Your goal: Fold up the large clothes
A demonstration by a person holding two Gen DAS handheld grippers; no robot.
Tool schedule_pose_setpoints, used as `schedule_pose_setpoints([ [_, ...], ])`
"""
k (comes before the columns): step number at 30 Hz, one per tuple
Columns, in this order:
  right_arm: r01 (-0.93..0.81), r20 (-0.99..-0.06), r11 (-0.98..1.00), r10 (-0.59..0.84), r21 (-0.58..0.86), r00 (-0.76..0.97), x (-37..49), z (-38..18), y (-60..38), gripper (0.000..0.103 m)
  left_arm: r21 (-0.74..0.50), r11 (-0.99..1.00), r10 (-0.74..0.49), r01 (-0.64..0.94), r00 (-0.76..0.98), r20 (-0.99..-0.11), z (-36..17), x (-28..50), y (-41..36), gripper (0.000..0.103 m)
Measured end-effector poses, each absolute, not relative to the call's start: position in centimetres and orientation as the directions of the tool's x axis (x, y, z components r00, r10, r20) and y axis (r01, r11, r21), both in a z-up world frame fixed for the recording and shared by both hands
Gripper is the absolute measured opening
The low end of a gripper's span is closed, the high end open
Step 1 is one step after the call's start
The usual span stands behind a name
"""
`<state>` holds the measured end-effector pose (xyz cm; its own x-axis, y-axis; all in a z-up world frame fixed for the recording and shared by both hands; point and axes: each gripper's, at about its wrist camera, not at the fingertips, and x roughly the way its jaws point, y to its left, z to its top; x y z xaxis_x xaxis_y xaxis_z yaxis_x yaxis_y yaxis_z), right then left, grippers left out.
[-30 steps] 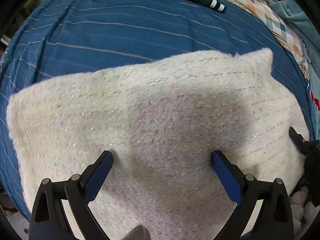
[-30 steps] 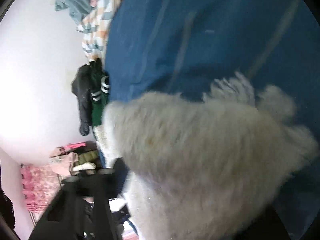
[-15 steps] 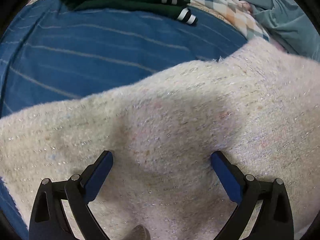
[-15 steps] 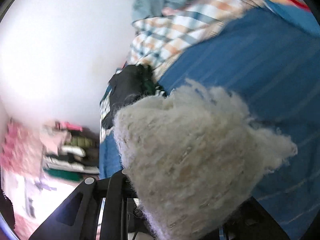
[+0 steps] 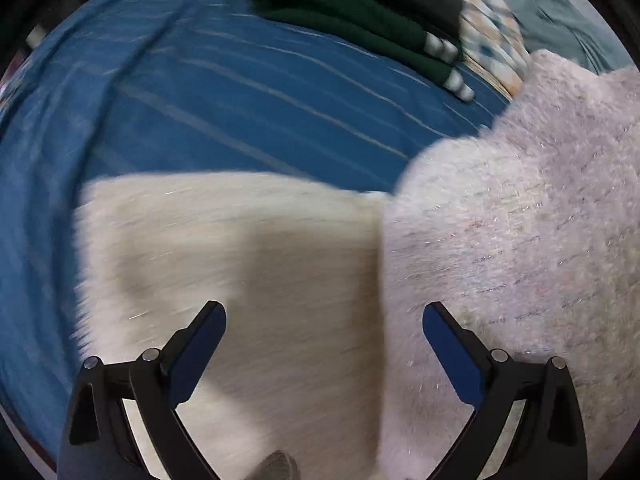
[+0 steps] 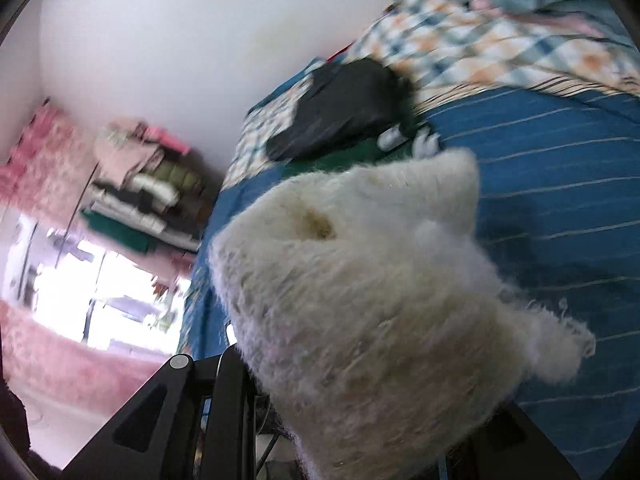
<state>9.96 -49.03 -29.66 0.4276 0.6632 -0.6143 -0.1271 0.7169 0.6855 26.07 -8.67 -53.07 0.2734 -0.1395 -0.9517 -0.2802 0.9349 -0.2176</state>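
Observation:
A fuzzy cream knit garment [image 5: 248, 264] lies on the blue striped bedsheet [image 5: 224, 92]. Its right part [image 5: 528, 208] is lifted and folded over toward the left. My left gripper [image 5: 324, 344] is open and empty, its blue pads just above the lower part of the garment. My right gripper [image 6: 360, 420] is shut on a bunched corner of the cream garment [image 6: 360, 280] and holds it up above the bed; its fingertips are hidden under the fabric.
A folded dark green and black garment [image 5: 360, 20] with white-striped cuffs lies at the far side of the bed, also seen in the right wrist view [image 6: 344, 108]. A checked blanket [image 6: 500, 40] and teal cloth [image 5: 568, 28] lie beyond. A shelf of stacked clothes [image 6: 140, 192] stands against the wall.
My right gripper has lifted the garment's corner and carried it over the rest, so a fold edge now shows. The left gripper stays open and has shifted over the garment.

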Motion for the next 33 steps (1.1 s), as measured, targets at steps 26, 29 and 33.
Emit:
schedule_pose_setpoints([
  [26,-0.433,-0.645,0.488,0.659,0.758,-0.387,-3.1,-37.5,-26.8,0.089,-0.238,0.677,0.027,-0.696,0.347,-0.938,-41.1,7.6,10.8,0.101],
  [29,-0.298,-0.643,0.572,0.708,0.764,-0.292,-1.3,-36.3,-32.1,0.088,-0.259,0.723,0.007,-0.641,0.382,-0.924,-40.6,9.5,9.6,0.101],
  [33,-0.183,-0.72,0.696,0.672,0.694,-0.174,3.2,-38.6,-35.5,0.033,-0.2,0.774,0.018,-0.6,0.336,-0.942,-43.1,11.5,7.4,0.101],
])
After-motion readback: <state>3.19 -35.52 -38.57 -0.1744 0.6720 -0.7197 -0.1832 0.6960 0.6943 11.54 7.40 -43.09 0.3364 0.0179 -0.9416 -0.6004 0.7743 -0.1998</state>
